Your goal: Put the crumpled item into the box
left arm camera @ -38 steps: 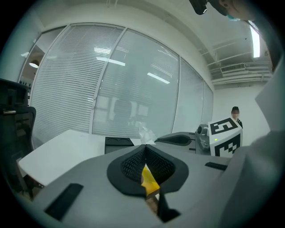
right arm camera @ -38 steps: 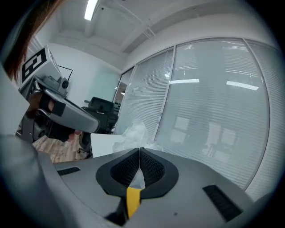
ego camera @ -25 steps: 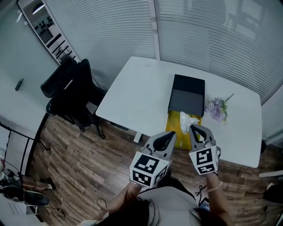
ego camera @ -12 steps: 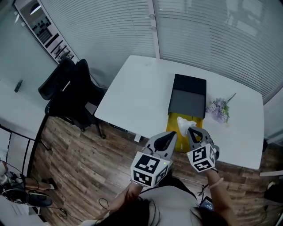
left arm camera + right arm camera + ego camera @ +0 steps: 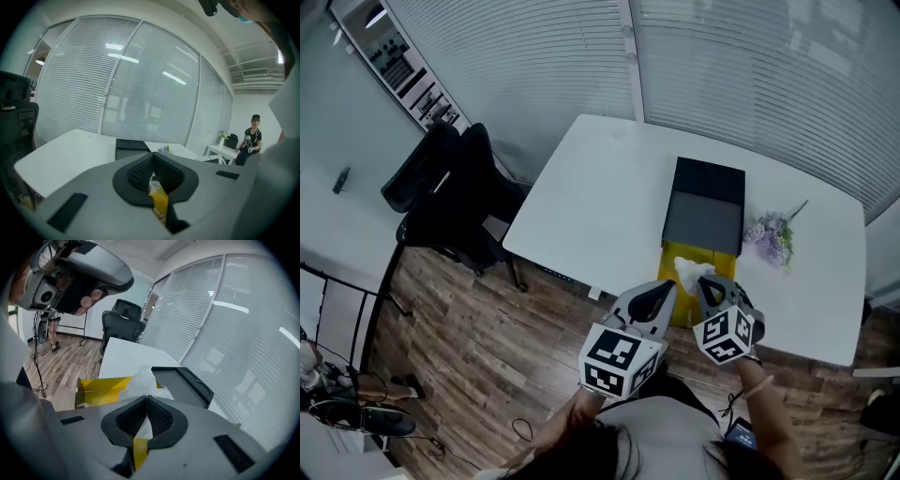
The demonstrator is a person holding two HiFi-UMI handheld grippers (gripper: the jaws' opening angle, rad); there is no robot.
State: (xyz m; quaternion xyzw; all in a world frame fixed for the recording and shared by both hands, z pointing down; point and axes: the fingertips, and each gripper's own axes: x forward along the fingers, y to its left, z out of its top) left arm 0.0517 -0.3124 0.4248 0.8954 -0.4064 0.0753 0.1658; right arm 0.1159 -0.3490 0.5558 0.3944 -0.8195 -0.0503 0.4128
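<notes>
The crumpled white item [image 5: 688, 271] hangs over the open yellow box [image 5: 672, 309] at the table's near edge. My right gripper [image 5: 706, 285] is shut on it. In the right gripper view the crumpled item [image 5: 140, 381] bulges out past the closed jaws of the right gripper [image 5: 146, 402], with the yellow box [image 5: 100, 384] just beyond. My left gripper [image 5: 661, 293] hovers beside the box's left side, shut with nothing held. In the left gripper view the left gripper [image 5: 152, 157] shows pads meeting, with yellow below them.
A black lid or tray [image 5: 705, 205] lies on the white table [image 5: 591, 197] right behind the yellow box. A small bunch of flowers [image 5: 770, 237] sits to its right. A black office chair [image 5: 450, 187] stands left of the table. A person [image 5: 251, 142] stands far off.
My right gripper has drifted slightly left and nearer with the crumpled item, staying over the yellow box. The left gripper has barely moved.
</notes>
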